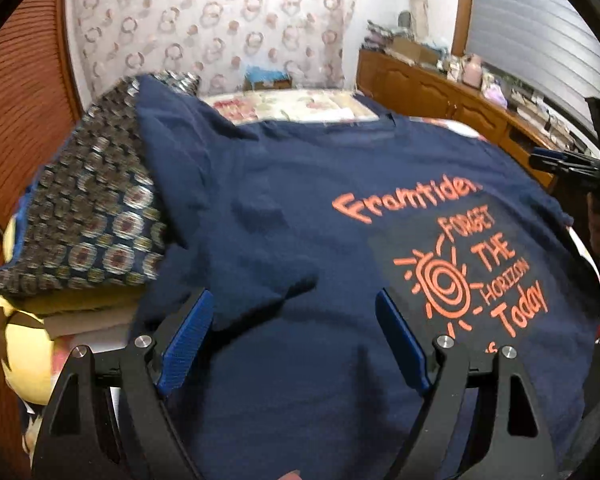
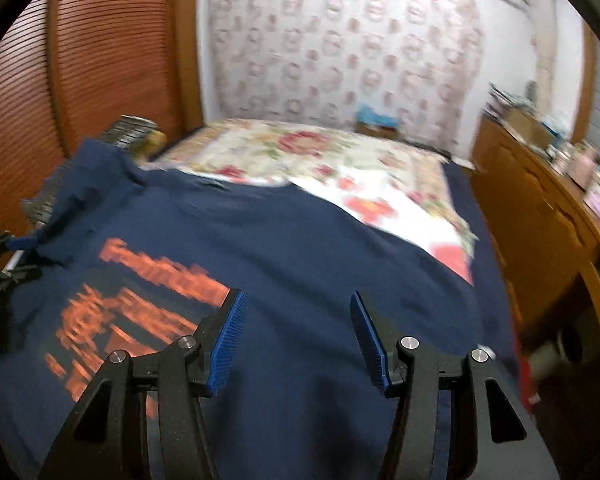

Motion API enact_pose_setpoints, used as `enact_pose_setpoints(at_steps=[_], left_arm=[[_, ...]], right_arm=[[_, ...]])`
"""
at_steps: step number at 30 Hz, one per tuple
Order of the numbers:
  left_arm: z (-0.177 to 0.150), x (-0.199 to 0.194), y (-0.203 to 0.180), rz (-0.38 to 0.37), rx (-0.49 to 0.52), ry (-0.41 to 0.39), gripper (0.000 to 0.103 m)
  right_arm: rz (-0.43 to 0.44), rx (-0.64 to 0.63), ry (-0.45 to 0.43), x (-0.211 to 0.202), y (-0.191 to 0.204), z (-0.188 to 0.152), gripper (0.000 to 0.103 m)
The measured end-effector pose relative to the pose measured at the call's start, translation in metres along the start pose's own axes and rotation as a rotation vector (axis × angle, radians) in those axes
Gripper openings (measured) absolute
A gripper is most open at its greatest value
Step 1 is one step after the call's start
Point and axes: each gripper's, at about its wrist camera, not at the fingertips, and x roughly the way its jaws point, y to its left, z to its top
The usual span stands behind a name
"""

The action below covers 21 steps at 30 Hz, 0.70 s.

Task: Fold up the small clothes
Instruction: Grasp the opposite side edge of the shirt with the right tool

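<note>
Left tongs [image 1: 296, 338]: spread wide, blue ribbed pads [image 1: 188, 342] apart, nothing between them, hovering over the lower front of the T-shirt [image 1: 284, 184]. Right tongs [image 2: 298, 340]: gaping about half as wide as the left pair, empty too, poised above the same cloth on its plain side, beside the print.

Navy blue T-shirt, short-sleeved, spread front-up across the near end of the bed [image 2: 300, 148], neckline toward the far wall. Mostly flat, with soft wrinkles through the chest and one loose fold bunched just ahead of the left pads. Orange print [image 1: 452, 264] on the chest: "Framtiden" across the top, below it a spiral sun with rays and the words "FORGET THE HORIZON Today". Sharp in the left wrist view; smeared into orange blocks in the right wrist view.

One sleeve draped up over a dark patterned cushion [image 1: 88, 208] with rows of round medallions, at the shirt's edge near the slatted wooden door [image 2: 100, 48]. Yellow fabric [image 1: 24, 344] under and below that cushion.

Beyond the neckline, floral bedspread in cream and red. Further back, wallpaper with ring motifs [image 1: 204, 20]. Along the other side of the bed, a wooden cabinet [image 2: 540, 208] topped with small clutter too blurred to name.
</note>
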Motion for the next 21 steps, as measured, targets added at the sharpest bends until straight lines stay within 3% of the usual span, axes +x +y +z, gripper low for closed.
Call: enact_pose_setpoints(at_steps=[9, 18, 21], left_arm=[[0.004, 0.019, -0.005, -0.011, 0.022, 0.075, 0.084], [0.004, 0.027, -0.012, 0.013, 0.056, 0.083, 0.085], [0.003, 0.03, -0.015, 0.003, 0.065, 0.082, 0.093]], right_arm=[[-0.114, 0.145, 0.096, 0.001, -0.059, -0.039, 0.056], [-0.106, 0.264, 0.129, 0.007, -0.065, -0.021, 0.056], [-0.112, 0.28, 0.146, 0.008, -0.068, -0.023, 0.056]])
